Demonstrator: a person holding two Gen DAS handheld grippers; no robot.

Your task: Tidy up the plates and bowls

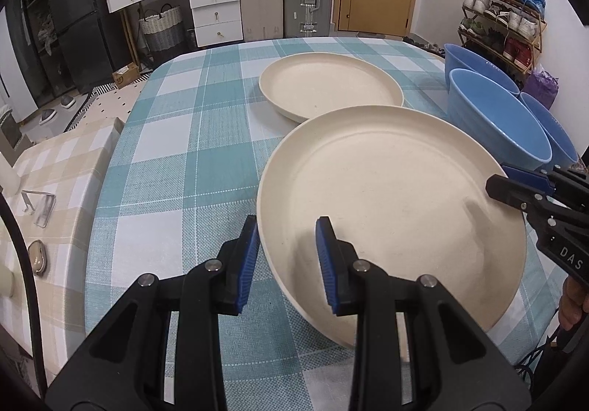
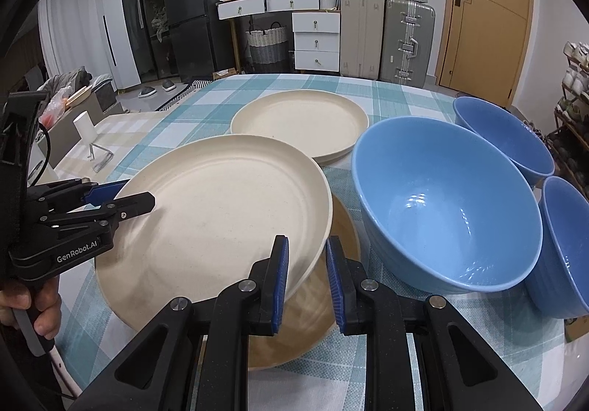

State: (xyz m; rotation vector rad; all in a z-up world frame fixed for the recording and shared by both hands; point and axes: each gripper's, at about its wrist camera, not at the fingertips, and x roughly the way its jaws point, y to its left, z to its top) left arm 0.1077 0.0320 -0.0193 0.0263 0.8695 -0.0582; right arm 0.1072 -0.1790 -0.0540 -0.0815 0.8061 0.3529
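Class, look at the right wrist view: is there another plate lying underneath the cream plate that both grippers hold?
Yes: under the held plate a second plate lies on the tablecloth, showing below its raised edge.

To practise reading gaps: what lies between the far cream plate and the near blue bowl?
Only bare checked tablecloth separates the far plate from the near bowl; the right wrist view shows it best.

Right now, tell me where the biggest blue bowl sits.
In the right wrist view the biggest blue bowl stands on the checked table, right of the held cream plate, with two smaller blue bowls behind and beside it.
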